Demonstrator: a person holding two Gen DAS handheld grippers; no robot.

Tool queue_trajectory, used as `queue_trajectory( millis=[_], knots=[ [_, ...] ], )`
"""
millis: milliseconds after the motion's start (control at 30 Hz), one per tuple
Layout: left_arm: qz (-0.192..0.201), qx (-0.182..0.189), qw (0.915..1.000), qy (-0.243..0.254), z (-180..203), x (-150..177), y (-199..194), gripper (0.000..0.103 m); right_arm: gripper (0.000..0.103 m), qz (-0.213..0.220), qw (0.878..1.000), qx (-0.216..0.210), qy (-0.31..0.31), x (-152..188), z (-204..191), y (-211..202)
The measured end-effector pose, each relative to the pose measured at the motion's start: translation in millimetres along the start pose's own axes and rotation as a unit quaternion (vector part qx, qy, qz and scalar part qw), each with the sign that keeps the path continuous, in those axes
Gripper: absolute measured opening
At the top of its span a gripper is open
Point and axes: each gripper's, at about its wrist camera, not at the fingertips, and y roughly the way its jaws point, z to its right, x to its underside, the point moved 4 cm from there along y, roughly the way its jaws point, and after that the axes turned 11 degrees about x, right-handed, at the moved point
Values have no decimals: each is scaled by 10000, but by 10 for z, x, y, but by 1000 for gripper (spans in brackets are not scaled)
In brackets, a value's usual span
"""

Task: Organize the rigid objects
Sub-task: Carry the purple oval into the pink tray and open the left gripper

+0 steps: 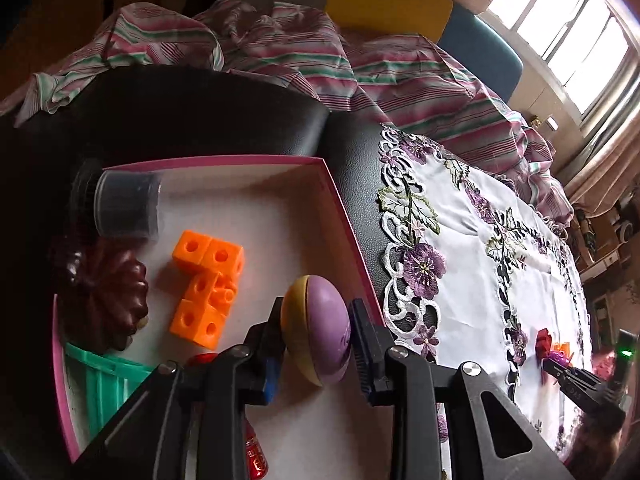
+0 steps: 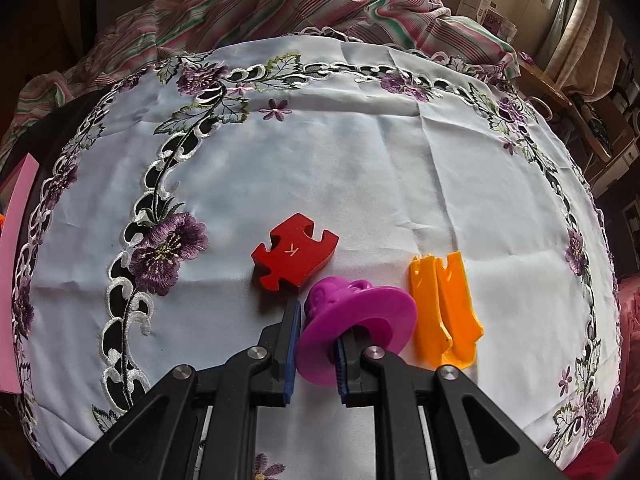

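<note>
My left tool [image 1: 316,338] is clamped across the purple-and-yellow egg [image 1: 318,330], over the pink box [image 1: 224,160]. It looks hard, light and slick, so I grip its middle. My right tool [image 2: 318,344] pinches the magenta hat's [image 2: 356,328] stiff brim on the worktop [image 2: 360,168].

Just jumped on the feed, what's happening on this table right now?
A person with tongs in each hand is sorting toys into a pink-rimmed box. The left tongs grip a purple and yellow egg-shaped toy over the box, where orange linked cubes, a dark jar, a brown fluted mould and a green piece already lie. The right tongs are shut on a magenta hat-shaped toy on the embroidered cloth. A red puzzle piece and an orange piece lie beside it.
</note>
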Motion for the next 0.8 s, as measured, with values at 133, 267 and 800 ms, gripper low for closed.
queue_trajectory(
  millis=[133, 267, 800],
  knots=[
    [158, -58, 9999, 13, -10, 13, -128, 43, 14, -7, 10000, -11, 17, 3, 2, 3],
    [392, -5, 9992, 32, -8, 8, -323, 49, 14, 1, 10000, 7, -6, 2, 4, 14],
    [725, -401, 9922, 936, 447, 793, -1013, 51, 14, 37, 9999, 97, -124, 29, -5, 23]
  ],
)
